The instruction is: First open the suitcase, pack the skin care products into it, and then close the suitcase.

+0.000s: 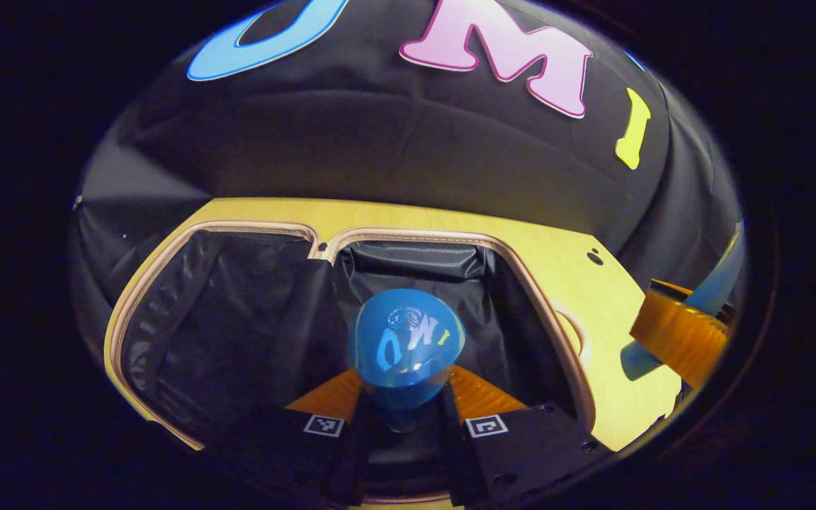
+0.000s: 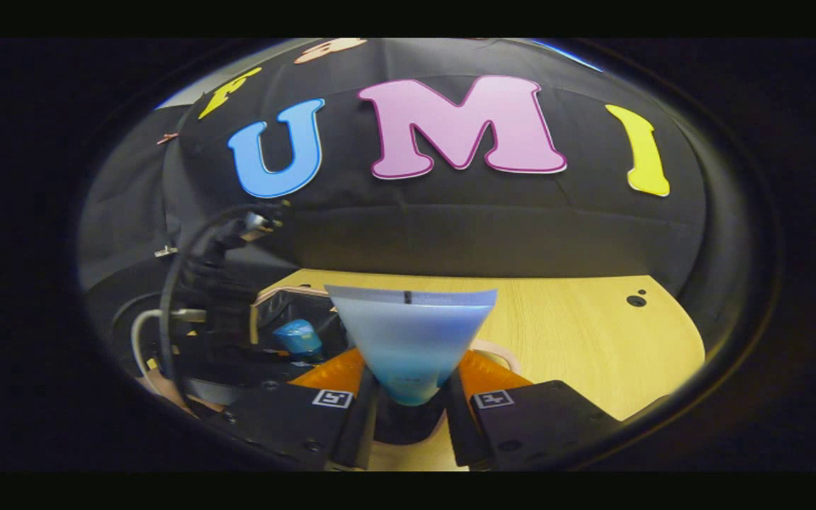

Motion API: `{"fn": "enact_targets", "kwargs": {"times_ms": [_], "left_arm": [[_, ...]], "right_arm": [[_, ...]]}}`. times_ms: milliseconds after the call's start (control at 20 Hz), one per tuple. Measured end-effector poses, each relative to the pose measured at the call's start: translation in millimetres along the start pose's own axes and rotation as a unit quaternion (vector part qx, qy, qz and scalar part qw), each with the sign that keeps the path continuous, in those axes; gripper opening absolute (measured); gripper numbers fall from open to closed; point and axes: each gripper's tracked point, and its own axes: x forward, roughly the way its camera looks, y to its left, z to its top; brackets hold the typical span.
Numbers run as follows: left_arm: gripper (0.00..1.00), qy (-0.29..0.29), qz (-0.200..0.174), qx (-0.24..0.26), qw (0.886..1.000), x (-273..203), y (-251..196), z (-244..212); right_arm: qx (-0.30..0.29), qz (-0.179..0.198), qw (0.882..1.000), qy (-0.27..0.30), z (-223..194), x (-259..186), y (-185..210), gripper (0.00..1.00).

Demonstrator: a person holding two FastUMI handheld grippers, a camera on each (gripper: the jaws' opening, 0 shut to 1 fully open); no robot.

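The open suitcase lies on the wooden table, showing two black-lined halves inside a pale pink rim. My left gripper hovers over the right half, shut on a blue bottle whose shiny end faces the camera. In the right gripper view, my right gripper is shut on a pale blue tube, crimped flat end up, held above the table to the right of the suitcase rim. The blue bottle appears there too, over the case. The tube also shows at the left gripper view's right edge.
Bare wooden table extends to the right of the suitcase, with a small dark hole near its back. Black cables trail from the left gripper's body. The black cloth wall stands close behind the table.
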Motion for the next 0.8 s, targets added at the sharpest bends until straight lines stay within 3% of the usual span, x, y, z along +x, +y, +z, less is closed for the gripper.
{"fn": "enact_targets", "kwargs": {"times_ms": [100,300,350,550,600,700,800], "left_arm": [[0.45,0.023,0.0,-0.002,1.0,11.8,0.8,2.8],[0.51,0.065,0.003,0.012,0.998,36.2,-0.7,19.0],[0.48,0.078,0.007,0.02,0.997,42.0,1.1,18.6],[0.51,0.145,0.026,0.043,0.988,59.1,5.4,-1.2],[0.44,0.131,0.024,0.046,0.99,63.3,5.9,4.6],[0.51,0.115,0.027,0.041,0.992,60.2,8.0,13.0],[0.5,0.09,0.026,0.033,0.995,44.5,11.3,24.7]], "right_arm": [[0.002,-0.005,1.0,0.003,2.1,-2.7,-4.0,0.47],[0.011,-0.016,1.0,0.019,1.4,-1.0,-15.3,0.47],[0.013,-0.02,1.0,0.019,2.8,1.8,-18.6,0.47],[0.021,-0.028,0.999,0.031,2.5,12.1,-24.5,0.47],[0.029,-0.03,0.999,0.034,1.3,15.8,-25.8,0.47],[0.037,-0.035,0.998,0.047,-3.8,21.9,-30.8,0.47],[0.041,-0.038,0.997,0.059,-8.5,25.4,-32.9,0.47]]}}
